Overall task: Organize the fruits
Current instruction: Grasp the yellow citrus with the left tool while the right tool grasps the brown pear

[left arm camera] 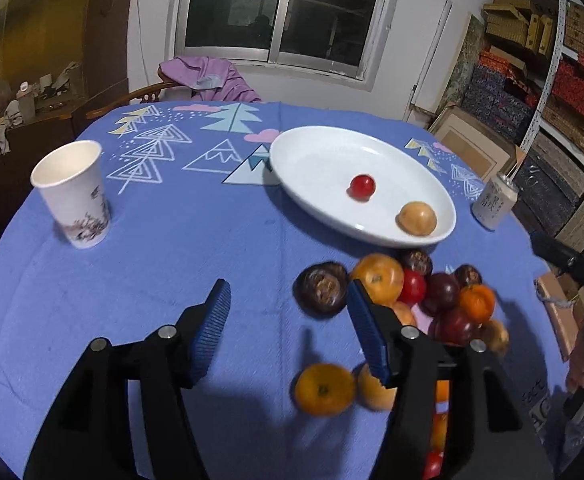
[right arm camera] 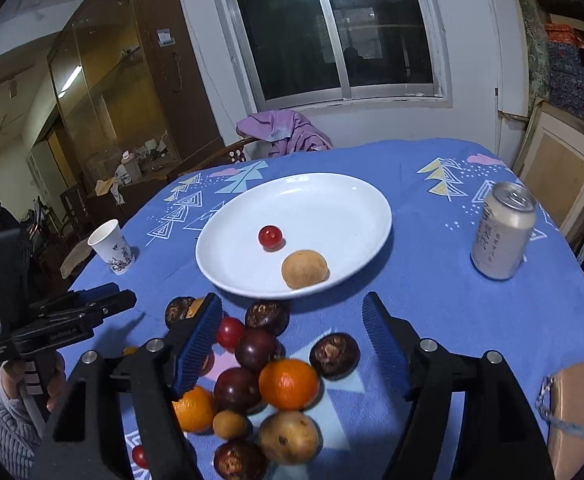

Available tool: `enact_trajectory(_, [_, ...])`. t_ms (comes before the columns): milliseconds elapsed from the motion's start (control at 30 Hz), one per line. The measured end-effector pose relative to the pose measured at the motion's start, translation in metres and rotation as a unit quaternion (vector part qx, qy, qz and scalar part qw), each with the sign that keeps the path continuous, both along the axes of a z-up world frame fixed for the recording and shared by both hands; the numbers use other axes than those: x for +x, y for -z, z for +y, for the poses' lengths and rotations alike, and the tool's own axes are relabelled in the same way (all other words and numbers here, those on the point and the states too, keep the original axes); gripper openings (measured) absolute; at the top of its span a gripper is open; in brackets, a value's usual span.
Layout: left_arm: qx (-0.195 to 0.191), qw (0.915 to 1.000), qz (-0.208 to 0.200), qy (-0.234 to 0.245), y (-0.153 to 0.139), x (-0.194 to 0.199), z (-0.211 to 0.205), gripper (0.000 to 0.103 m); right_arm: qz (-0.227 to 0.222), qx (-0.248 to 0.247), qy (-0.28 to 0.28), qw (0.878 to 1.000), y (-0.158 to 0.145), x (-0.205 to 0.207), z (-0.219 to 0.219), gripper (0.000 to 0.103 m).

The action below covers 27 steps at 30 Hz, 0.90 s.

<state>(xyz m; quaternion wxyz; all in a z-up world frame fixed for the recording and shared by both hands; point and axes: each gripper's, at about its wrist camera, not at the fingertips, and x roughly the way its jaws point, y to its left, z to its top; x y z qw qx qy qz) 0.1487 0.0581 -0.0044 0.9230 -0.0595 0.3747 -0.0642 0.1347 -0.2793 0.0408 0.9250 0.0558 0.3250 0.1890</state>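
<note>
Both grippers, left [left arm camera: 287, 320] and right [right arm camera: 292, 344], stood part open and empty over the fruit pile [right arm camera: 259, 376] just short of the plate [right arm camera: 356, 196], so the next pick looked best on the topmost orange [right arm camera: 288, 384], jaws straddling it squarely before squeezing.

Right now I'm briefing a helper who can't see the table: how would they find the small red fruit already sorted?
Find the white plate on the blue tablecloth. Two fruits lie in it, apart. The small red fruit is the glossy one, farther from the pile than the bigger, dull tan fruit.
</note>
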Motion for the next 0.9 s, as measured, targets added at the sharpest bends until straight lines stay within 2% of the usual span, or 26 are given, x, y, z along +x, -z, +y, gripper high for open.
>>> enact_trajectory(133, [0.021,0.9998,0.005,0.006,0.014,-0.030,-0.002,0.060,0.002,0.024,0.009,1.000,0.007,-0.019,-0.018,0.083])
enact_trajectory(233, [0.025,0.9995,0.008,0.016,0.020,-0.038,-0.006,0.061,0.012,0.038,0.012,0.999,0.013,-0.023,-0.026,0.085])
enact_trajectory(400, [0.033,0.9984,0.013,0.044,0.026,-0.040,-0.020,0.065,0.023,0.040,0.012,0.999,0.017,-0.019,-0.025,0.085])
enact_trajectory(567, [0.047,0.9972,0.040,0.042,0.042,-0.030,-0.022,0.065,0.020,0.031,0.008,0.999,0.017,-0.021,-0.021,0.085])
enact_trajectory(667, [0.040,0.9975,0.042,0.042,0.043,-0.028,-0.020,0.065,0.022,0.027,0.008,0.999,0.019,-0.021,-0.020,0.086])
enact_trajectory(700, [0.039,0.9976,0.040,0.042,0.042,-0.028,-0.019,0.065,0.023,0.026,0.009,0.999,0.019,-0.021,-0.019,0.086])
enact_trajectory(800, [0.026,0.9974,0.038,0.056,0.041,-0.027,-0.020,0.053,0.026,0.025,0.008,0.999,0.020,-0.020,-0.018,0.086])
enact_trajectory(900, [0.029,0.9971,0.036,0.061,0.040,-0.027,-0.024,0.049,0.027,0.022,0.007,0.999,0.021,-0.021,-0.016,0.086])
